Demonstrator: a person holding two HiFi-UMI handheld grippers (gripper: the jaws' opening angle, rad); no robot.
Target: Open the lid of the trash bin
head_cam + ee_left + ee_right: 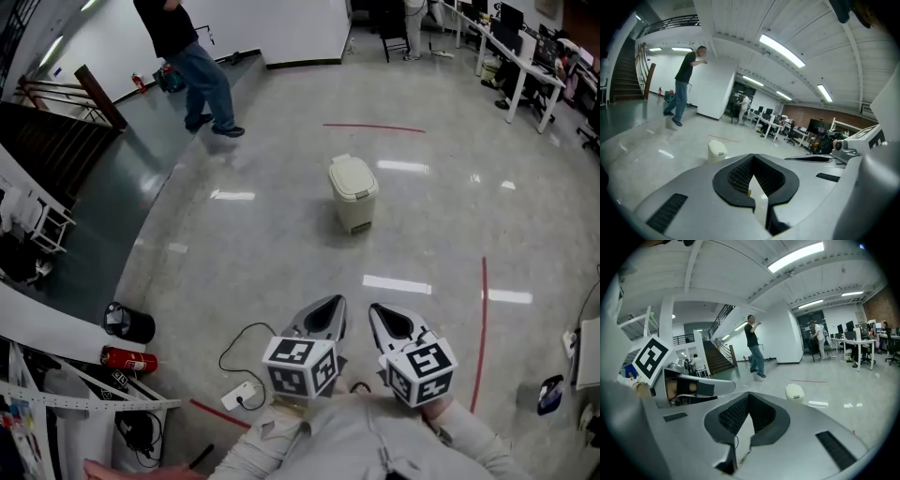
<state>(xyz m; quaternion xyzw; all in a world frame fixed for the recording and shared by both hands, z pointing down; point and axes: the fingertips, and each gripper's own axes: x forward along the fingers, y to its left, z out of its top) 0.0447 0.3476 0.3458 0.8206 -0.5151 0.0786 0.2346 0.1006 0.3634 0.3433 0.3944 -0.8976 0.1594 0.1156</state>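
Left gripper (330, 309) sits low at near centre, jaws closed tip to tip, nothing between them; its own view shows the same closed tips (752, 157) with only floor showing through the gap behind them. Right gripper (382, 317) is just beside it on the right, jaws also drawn together and empty, confirmed in its own view (747, 394). Both point away toward the far side. Each carries a cube with square markers, left cube (300, 366) and right cube (422, 370), held close to the person's pale sleeves.

Glossy grey floor (281, 244) all around. Near left: white power strip (239, 396) with a thin black cable (234, 347) looping off it. Further left lie a red fire extinguisher (129, 359) on its side and a short black cylinder (129, 323) just beyond it. A curved red tape line (483, 328) runs on the floor at near right.

Cream plastic trash bin (353, 192) stands upright on the floor ahead of both grippers, well apart from them, roughly mid-scene, slightly right of the left gripper's line. Its rounded lid (351, 174) is down, closed. Same bin shows small past the jaws in the left gripper view (716, 151) and the right gripper view (794, 391).

Beyond the bin, a second red tape line (375, 127). Far left, a person in dark top and blue jeans (192, 66) mid-step. Far right, a row of white desks (511, 47) with chairs.
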